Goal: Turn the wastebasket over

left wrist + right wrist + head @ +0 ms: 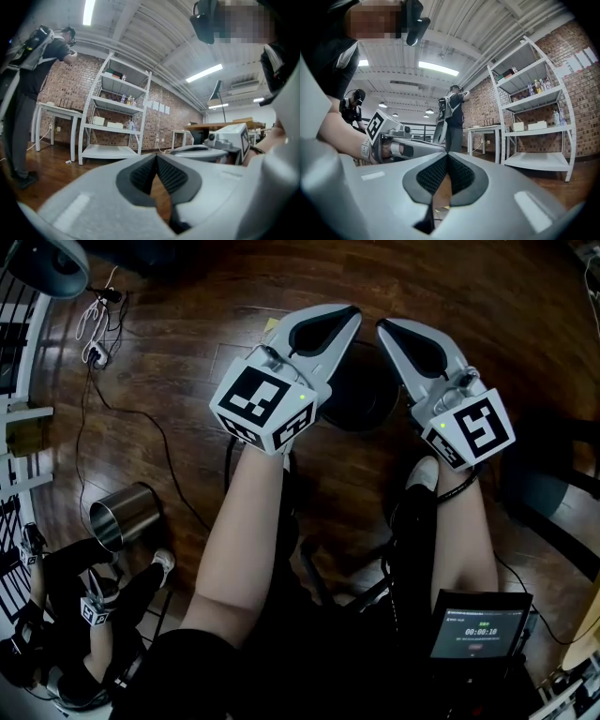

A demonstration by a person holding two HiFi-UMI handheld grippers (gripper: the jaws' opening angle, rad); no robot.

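Note:
A dark round wastebasket (pixel 364 392) stands on the wooden floor in the head view, straight below and between my two grippers; the grippers hide much of it. My left gripper (pixel 352 310) is held level above its left side, jaws shut with nothing between them. My right gripper (pixel 382 326) hovers over its right side, also shut and empty. The two tips lie close together, slightly apart. In the left gripper view the shut pads (pixel 140 174) meet at the tip, and the right gripper (pixel 211 150) shows alongside. The right gripper view shows the left gripper (pixel 403 145) beside its own shut jaws.
A shiny steel bin (pixel 122 515) stands at the lower left next to another crouching person (pixel 66 634). Cables (pixel 141 427) trail over the floor. A small screen (pixel 478 624) sits at the lower right. A white shelf rack (pixel 117 112), a table (pixel 56 112) and a standing person (pixel 452 117) line the brick wall.

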